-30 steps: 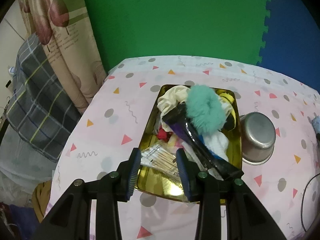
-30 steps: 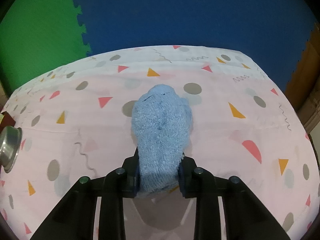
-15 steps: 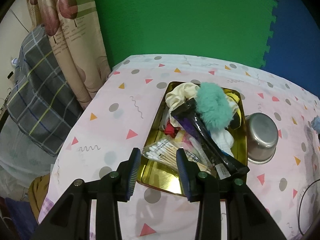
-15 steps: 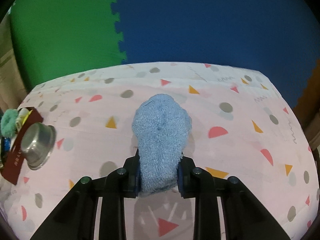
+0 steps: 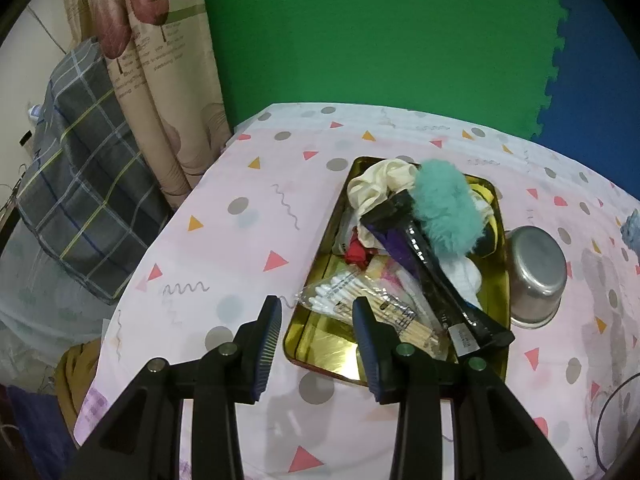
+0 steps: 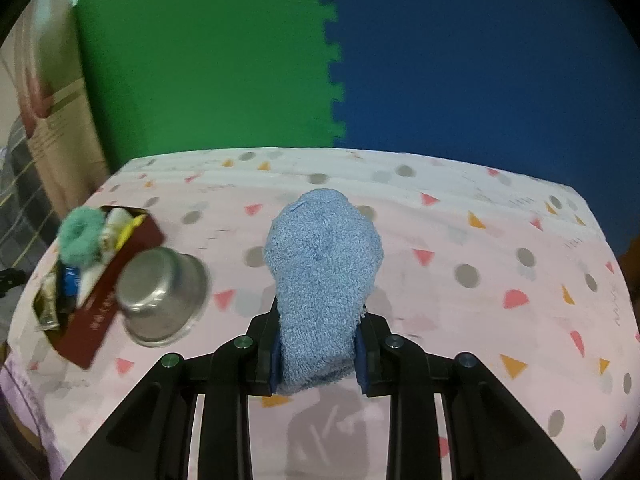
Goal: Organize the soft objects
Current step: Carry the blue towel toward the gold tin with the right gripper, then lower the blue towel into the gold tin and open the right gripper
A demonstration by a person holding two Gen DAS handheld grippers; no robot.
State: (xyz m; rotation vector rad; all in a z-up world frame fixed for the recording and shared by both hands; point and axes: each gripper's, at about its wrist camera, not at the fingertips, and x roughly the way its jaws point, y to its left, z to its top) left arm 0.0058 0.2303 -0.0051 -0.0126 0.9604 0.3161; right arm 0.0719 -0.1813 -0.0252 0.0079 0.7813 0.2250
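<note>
Carrying step in hand: the right gripper (image 6: 316, 354) is clenching a rolled light-blue terry cloth (image 6: 322, 280) between its pads, the roll standing up out of the jaws, clear of the patterned tablecloth (image 6: 460, 248). Landmark for all places: the steel bowl (image 6: 160, 294), lying tipped on the cloth.

- Blue cloth: to the right of the bowl, apart from it, in the air.
- Gold tray (image 5: 320, 346): just beside the bowl on its far side from the cloth, heaped with a teal fluffy scrunchie (image 5: 444, 210), a cream fabric piece (image 5: 376, 186), a black tube (image 5: 436, 276) and a cotton swab packet (image 5: 352, 292).
- Left gripper (image 5: 316, 342): hanging released above the tray's near end, nothing between its pads.

Judgement: the cloth is probably heading for the bowl or tray; which one cannot be told. The next move is calling for lowering it there before letting go. The tray is looking crowded, so the cloth may slide off the heap.
</note>
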